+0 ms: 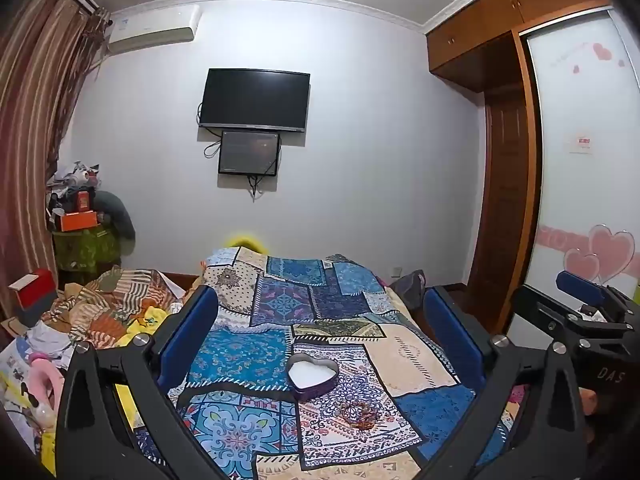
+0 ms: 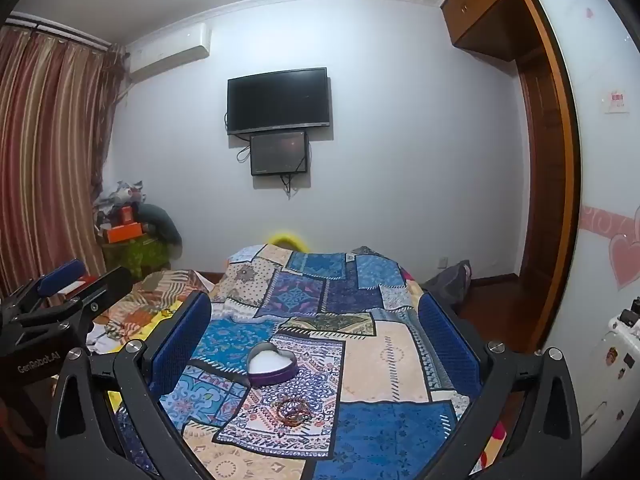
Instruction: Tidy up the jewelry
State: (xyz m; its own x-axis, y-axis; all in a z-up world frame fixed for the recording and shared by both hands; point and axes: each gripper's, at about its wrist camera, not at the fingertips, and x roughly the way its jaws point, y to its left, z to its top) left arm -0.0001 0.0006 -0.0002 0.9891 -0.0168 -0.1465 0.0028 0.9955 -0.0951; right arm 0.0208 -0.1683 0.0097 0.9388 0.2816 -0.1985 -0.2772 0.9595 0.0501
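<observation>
A heart-shaped purple tin (image 1: 312, 376) with a white lining sits open on the patchwork bedspread (image 1: 248, 352); it also shows in the right wrist view (image 2: 272, 367). A small heap of beaded jewelry (image 1: 359, 413) lies just in front of the tin, and shows in the right wrist view too (image 2: 293, 408). My left gripper (image 1: 320, 336) is open and empty, held above the bed short of both. My right gripper (image 2: 316, 334) is open and empty, likewise hovering. The right gripper shows at the left view's right edge (image 1: 580, 300); the left gripper at the right view's left edge (image 2: 68, 284).
Rumpled clothes and cloths (image 1: 104, 312) pile up left of the bedspread. A wardrobe with a sliding door (image 1: 580, 160) stands on the right. A TV (image 1: 255, 100) hangs on the far wall. Boxes and clutter (image 1: 80, 216) sit in the far left corner.
</observation>
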